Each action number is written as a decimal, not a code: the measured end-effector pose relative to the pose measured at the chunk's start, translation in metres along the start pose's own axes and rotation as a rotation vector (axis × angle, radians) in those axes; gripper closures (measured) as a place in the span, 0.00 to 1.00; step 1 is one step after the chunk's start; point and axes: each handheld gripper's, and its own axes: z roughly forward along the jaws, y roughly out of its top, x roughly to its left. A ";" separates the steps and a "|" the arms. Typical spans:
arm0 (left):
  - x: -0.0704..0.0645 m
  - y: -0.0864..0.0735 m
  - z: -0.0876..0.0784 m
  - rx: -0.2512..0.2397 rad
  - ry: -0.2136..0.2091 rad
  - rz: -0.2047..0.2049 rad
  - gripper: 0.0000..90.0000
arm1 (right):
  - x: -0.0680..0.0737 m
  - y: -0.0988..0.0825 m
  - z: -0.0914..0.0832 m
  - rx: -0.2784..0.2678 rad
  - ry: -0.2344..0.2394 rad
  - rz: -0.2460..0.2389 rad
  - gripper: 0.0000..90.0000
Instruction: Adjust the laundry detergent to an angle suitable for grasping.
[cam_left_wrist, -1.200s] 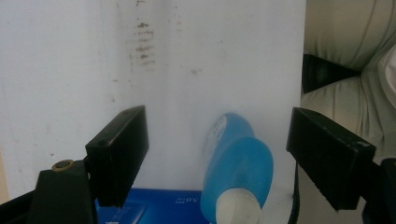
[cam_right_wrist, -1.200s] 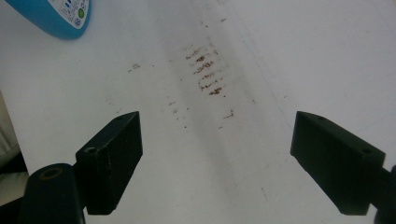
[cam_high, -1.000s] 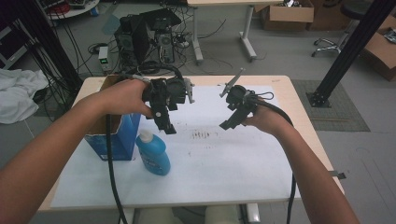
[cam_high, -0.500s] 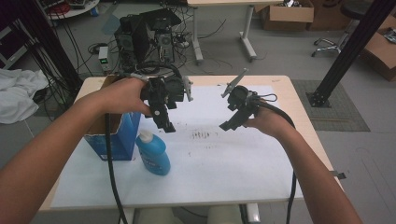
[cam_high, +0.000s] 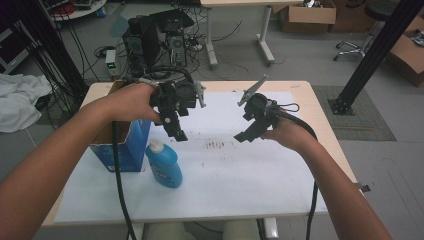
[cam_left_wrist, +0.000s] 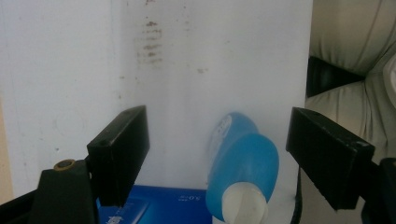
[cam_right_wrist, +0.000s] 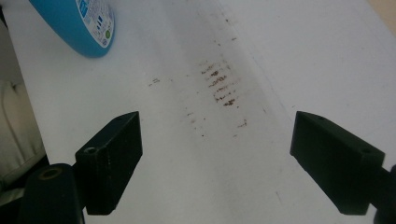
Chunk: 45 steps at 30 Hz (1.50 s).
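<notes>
bottle (cam_high: 164, 164) standing untouched beside box (cam_high: 122, 150); left gripper (cam_high: 175, 131) hovering at its 12 o'clock, right gripper (cam_high: 243, 136) at 2 o'clock, both jaws apart, nothing grasped yet.

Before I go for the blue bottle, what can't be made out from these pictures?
- Bottle label: too small in the high view; cut by the top edge in the right gripper view.
- Bottle base: hidden behind its own body in the left gripper view.
- Blue box contents: hidden by the left forearm, high view.
- Box print: blurred, left gripper view.
</notes>
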 end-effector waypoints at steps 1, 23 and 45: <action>0.000 0.000 -0.001 0.001 -0.001 0.000 0.25 | 0.001 0.000 0.000 0.000 -0.001 0.001 0.18; 0.011 -0.011 0.001 -0.013 0.017 -0.020 0.25 | 0.064 -0.017 -0.004 -0.153 0.048 0.009 0.18; 0.033 -0.028 -0.001 -0.019 0.023 -0.075 0.25 | 0.108 -0.016 0.024 -0.236 0.079 0.015 0.18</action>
